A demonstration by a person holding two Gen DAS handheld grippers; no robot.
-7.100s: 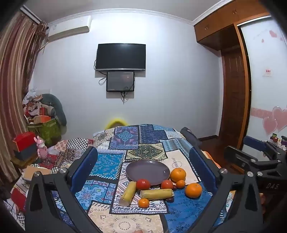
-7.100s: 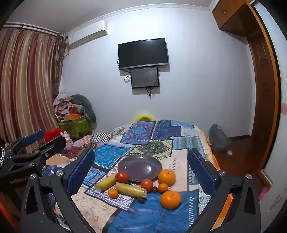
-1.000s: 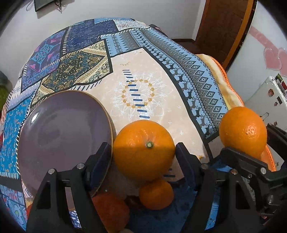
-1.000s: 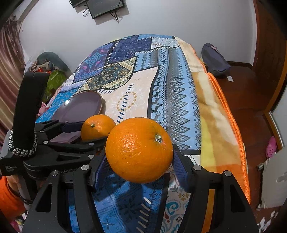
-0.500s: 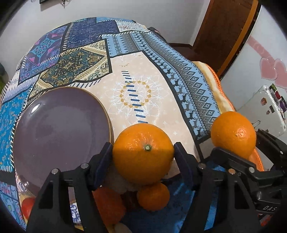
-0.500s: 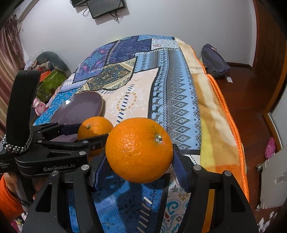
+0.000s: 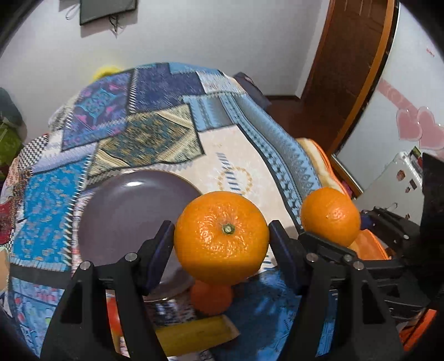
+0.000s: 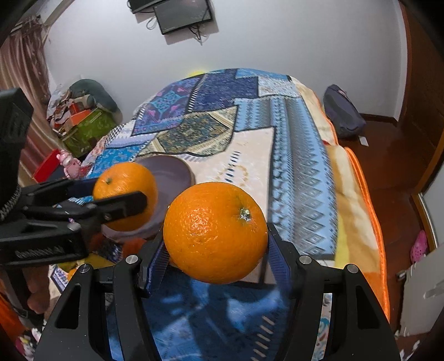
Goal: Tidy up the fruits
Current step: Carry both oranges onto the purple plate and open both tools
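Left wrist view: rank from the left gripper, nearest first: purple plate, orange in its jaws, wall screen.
1. Orange: clamped in the left gripper, centre.
2. Purple plate: on the bedspread just beyond, picture left.
3. Wall screen: far wall, top of frame.

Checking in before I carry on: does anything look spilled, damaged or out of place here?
Nothing stands out. Each gripper holds a whole orange, the purple plate sits flat and empty on the patterned bedspread, and the remaining fruit lies loose beside it.
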